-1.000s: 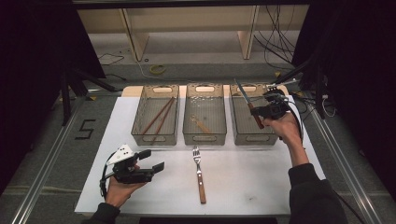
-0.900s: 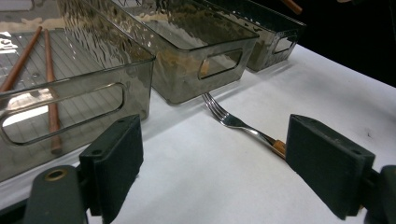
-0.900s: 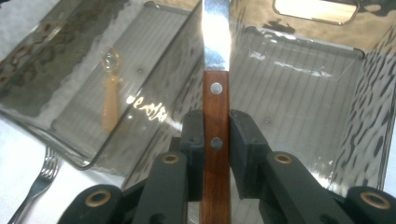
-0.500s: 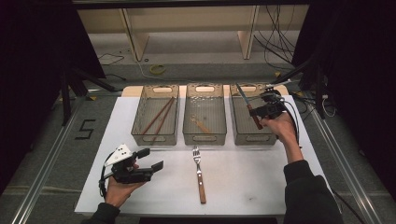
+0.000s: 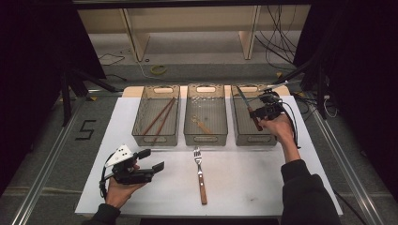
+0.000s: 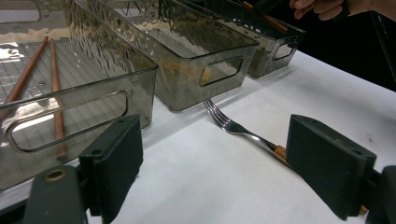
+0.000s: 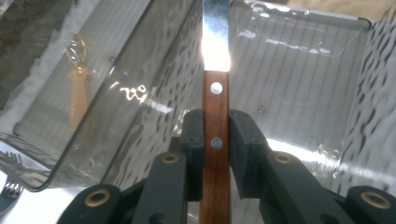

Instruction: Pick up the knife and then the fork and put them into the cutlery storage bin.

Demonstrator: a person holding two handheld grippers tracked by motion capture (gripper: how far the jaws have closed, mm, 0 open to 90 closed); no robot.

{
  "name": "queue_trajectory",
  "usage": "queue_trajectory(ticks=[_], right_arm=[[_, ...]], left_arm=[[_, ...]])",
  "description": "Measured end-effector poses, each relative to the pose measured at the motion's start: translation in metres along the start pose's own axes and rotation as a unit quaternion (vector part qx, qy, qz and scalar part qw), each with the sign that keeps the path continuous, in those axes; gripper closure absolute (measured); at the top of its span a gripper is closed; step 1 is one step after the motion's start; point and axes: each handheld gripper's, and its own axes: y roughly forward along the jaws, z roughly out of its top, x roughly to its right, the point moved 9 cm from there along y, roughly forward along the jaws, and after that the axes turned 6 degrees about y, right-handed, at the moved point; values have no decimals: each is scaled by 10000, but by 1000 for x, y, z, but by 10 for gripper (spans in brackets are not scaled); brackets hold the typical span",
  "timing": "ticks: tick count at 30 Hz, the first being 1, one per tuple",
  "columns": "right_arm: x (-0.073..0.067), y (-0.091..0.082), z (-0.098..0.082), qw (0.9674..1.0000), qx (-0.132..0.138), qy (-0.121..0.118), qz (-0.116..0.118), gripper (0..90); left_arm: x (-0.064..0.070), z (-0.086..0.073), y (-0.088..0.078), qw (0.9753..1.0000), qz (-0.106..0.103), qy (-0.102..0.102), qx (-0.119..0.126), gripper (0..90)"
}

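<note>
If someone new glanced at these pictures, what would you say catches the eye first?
Probably the knife, clamped by its wooden handle in the right tool and held over the rightmost of three smoky clear bins. Next, the fork lying alone on the white table, just ahead of the open left tool.

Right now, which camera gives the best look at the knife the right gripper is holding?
The right gripper view: the knife runs up its middle, wooden handle clamped between the jaws of the right gripper, blade over the right bin. The high view shows it small and whole. The left gripper view catches part of the handle.
</note>
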Motion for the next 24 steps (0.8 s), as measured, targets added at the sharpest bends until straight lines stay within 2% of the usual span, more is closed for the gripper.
queue_trajectory(ticks=[4, 6, 11, 16, 22, 24], right_arm=[[1, 5, -1, 9999, -54, 51, 81, 751], [-1, 7, -2, 9998, -127, 36, 151, 667], [-7, 1, 1, 9994, 42, 21, 333, 571], [-19, -10, 3, 9987, 259, -146, 415, 510], [-41, -24, -5, 9959, 441, -343, 711, 414], [-49, -28, -9, 9943, 505, -441, 831, 407]], left_arm=[[0, 0, 0, 10000, -1, 0, -14, 186], [0, 0, 0, 10000, -2, -1, -16, 186], [0, 0, 0, 10000, -4, 0, -18, 186], [0, 0, 0, 10000, -2, -2, -15, 187], [0, 0, 0, 10000, 0, 1, -15, 186], [0, 0, 0, 10000, 1, 3, -12, 186]])
